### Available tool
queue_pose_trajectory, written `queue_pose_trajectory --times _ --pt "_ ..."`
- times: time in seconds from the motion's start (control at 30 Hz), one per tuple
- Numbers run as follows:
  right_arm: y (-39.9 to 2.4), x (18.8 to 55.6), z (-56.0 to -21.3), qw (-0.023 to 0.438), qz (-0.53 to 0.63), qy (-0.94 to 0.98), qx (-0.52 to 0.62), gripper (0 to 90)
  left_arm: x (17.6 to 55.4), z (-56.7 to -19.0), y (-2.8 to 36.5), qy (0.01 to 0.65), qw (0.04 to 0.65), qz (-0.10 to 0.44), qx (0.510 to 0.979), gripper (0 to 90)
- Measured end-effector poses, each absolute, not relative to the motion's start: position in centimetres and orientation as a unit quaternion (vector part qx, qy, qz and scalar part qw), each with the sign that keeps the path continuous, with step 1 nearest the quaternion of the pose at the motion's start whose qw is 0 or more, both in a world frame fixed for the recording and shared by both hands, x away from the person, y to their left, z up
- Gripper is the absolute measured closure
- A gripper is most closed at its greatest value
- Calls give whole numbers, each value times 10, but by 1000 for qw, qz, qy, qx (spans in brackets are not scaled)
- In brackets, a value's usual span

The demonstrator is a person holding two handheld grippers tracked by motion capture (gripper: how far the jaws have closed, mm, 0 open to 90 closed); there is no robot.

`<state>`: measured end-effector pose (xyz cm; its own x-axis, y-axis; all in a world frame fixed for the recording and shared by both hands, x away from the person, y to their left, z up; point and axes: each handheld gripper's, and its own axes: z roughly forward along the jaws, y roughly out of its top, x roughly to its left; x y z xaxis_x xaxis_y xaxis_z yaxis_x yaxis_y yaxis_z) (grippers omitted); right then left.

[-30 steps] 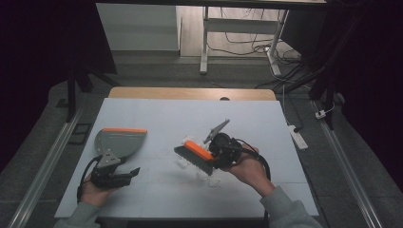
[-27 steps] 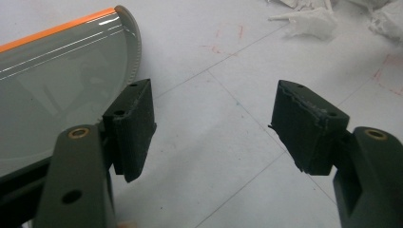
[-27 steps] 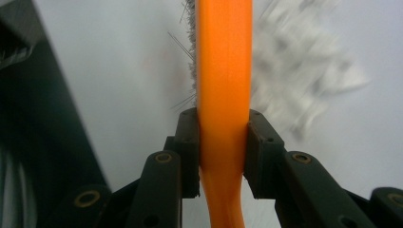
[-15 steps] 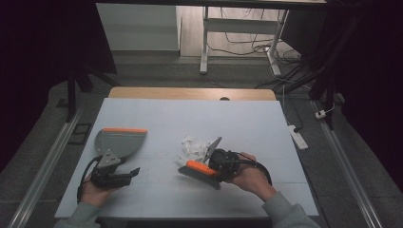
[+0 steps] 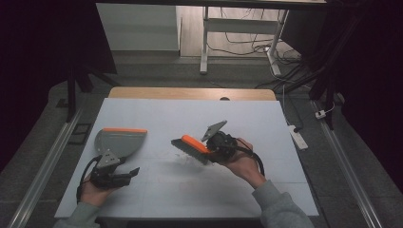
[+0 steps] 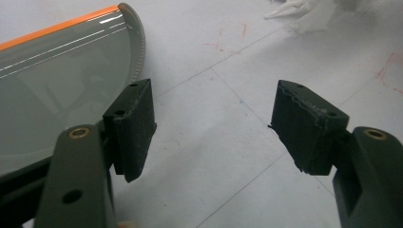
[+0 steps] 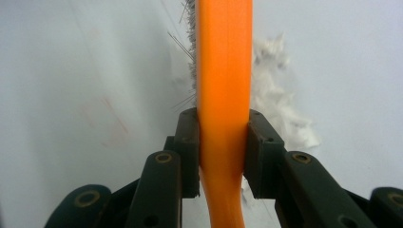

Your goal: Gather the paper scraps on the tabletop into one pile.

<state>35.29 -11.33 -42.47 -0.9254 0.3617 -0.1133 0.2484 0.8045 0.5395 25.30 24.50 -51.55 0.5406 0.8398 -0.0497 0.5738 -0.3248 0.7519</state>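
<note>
A grey dustpan (image 5: 119, 141) with an orange front lip lies flat on the left of the white table; it also appears in the left gripper view as the dustpan (image 6: 57, 80). My left gripper (image 5: 132, 172) rests at the pan's near end, open, and nothing is between the jaws of the left gripper (image 6: 211, 109). My right gripper (image 5: 214, 146) is shut on the orange handle of a hand brush (image 5: 192, 142), whose grey bristles point left toward the pan. In the right gripper view the right gripper (image 7: 223, 142) clamps the brush handle (image 7: 223, 57), with shredded white paper (image 7: 278, 109) beside the bristles. Paper scraps (image 6: 309, 12) lie beyond the left jaws.
The white table sheet (image 5: 190, 199) carries faint red marks (image 6: 392, 59). A wooden strip (image 5: 190, 92) runs along the far edge. A power strip (image 5: 298, 137) lies on the floor at right, and desk legs with cables (image 5: 204, 42) stand behind the table.
The right gripper dipped toward the near edge with the brush, then swept back away and to the left over the paper scraps. The left gripper and dustpan stayed still.
</note>
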Motion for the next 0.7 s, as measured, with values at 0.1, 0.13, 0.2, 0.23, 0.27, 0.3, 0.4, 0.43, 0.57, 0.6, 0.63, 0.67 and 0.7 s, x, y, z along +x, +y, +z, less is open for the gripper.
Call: queue_pose_trajectory --times 0.1,0.13,0.2,0.23,0.27,0.3,0.4,0.43,0.57,0.6,0.63,0.67,0.7 --pt "-124 349 -412 108 292 934 174 703 253 -515 244 443 373 178 796 320" --pt "-129 348 -408 116 294 931 181 702 252 -515 244 443 373 179 795 321" --pt "-136 350 -404 125 294 926 202 703 252 -515 244 444 374 179 795 320" --pt "-139 351 -403 127 293 923 213 703 252 -515 244 444 374 179 794 321" --pt "-143 354 -403 129 291 920 230 703 252 -515 244 444 374 179 794 320" --pt "-147 356 -404 131 286 916 247 702 252 -515 245 444 374 179 794 321" --pt "-159 365 -410 132 276 905 296 702 253 -515 245 444 374 179 795 321" --pt "-162 369 -413 132 270 902 311 702 253 -515 245 444 373 178 795 320" --pt "-174 375 -422 128 270 890 343 702 253 -515 245 444 373 179 795 321" --pt "-174 374 -423 123 274 890 344 702 253 -515 245 444 373 179 795 320" --pt "-172 372 -424 119 277 890 343 702 253 -516 245 445 373 178 795 320" --pt "-169 369 -423 116 280 892 334 703 253 -516 245 445 372 178 795 320" --pt "-164 366 -423 111 283 895 328 703 253 -516 245 445 372 178 795 320"
